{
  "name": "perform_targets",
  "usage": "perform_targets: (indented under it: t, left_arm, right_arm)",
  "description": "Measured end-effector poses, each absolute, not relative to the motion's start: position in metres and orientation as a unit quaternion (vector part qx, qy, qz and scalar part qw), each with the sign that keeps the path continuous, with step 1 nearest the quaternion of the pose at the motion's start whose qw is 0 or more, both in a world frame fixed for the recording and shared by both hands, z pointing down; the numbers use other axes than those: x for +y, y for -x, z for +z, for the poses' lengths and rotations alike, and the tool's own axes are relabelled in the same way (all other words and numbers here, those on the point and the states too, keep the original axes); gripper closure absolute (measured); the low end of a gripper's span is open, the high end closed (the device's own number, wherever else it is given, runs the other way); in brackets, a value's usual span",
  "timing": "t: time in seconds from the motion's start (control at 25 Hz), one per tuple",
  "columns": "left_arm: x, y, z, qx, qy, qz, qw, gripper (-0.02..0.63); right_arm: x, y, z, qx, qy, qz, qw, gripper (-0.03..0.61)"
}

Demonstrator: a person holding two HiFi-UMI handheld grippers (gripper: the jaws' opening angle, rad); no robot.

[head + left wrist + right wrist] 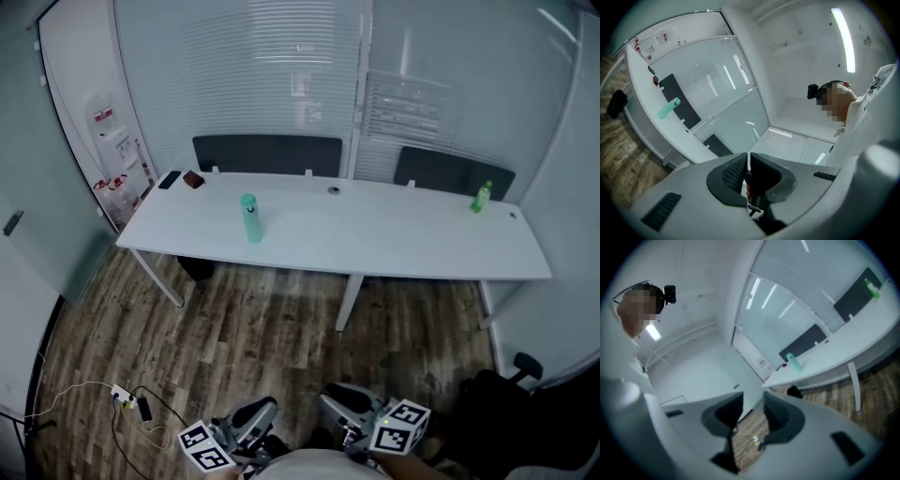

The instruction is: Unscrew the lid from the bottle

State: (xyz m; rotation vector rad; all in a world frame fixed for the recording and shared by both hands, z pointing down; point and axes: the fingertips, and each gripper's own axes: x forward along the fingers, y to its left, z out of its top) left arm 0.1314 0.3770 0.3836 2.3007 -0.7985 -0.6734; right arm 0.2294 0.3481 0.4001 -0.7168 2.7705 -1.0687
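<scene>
A teal bottle (pixel 249 217) with its lid on stands upright on the left half of the white table (pixel 394 246), far from both grippers. It also shows small in the left gripper view as the teal bottle (pixel 669 108) and in the right gripper view as the teal bottle (pixel 794 362). A small green bottle (pixel 481 197) stands at the table's far right end. My left gripper (pixel 255 418) is held low near my body, its jaws shut with nothing in them (pixel 748 165). My right gripper (pixel 341 405) is beside it, jaws apart and empty (pixel 753 412).
A phone (pixel 170 179) and a dark red object (pixel 193 179) lie at the table's far left corner. Two dark chair backs (pixel 267 155) stand behind the table. A power strip with cables (pixel 127 397) lies on the wooden floor. A black chair (pixel 525 398) is at lower right.
</scene>
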Motion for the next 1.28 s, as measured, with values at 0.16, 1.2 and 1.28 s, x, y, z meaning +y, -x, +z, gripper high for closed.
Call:
perform_targets:
  t: [0.16,1.2,1.28]
  left_arm:
    - [0.374,-0.144,0.384,-0.303,-0.866,-0.253,0.306,0.597]
    - [0.345,-0.175,0.400,-0.341,-0.846,-0.251,0.323,0.595]
    - [0.340,-0.170,0.403,-0.336,-0.846,-0.254,0.326,0.595]
  right_arm:
    - [0.344,-0.237,0.402,0.907,0.226,-0.352,0.041,0.446]
    - [0.319,-0.259,0.422,0.907,0.178,-0.383,0.012,0.443]
    - [0.315,-0.254,0.424,0.906,0.183,-0.382,0.010,0.443]
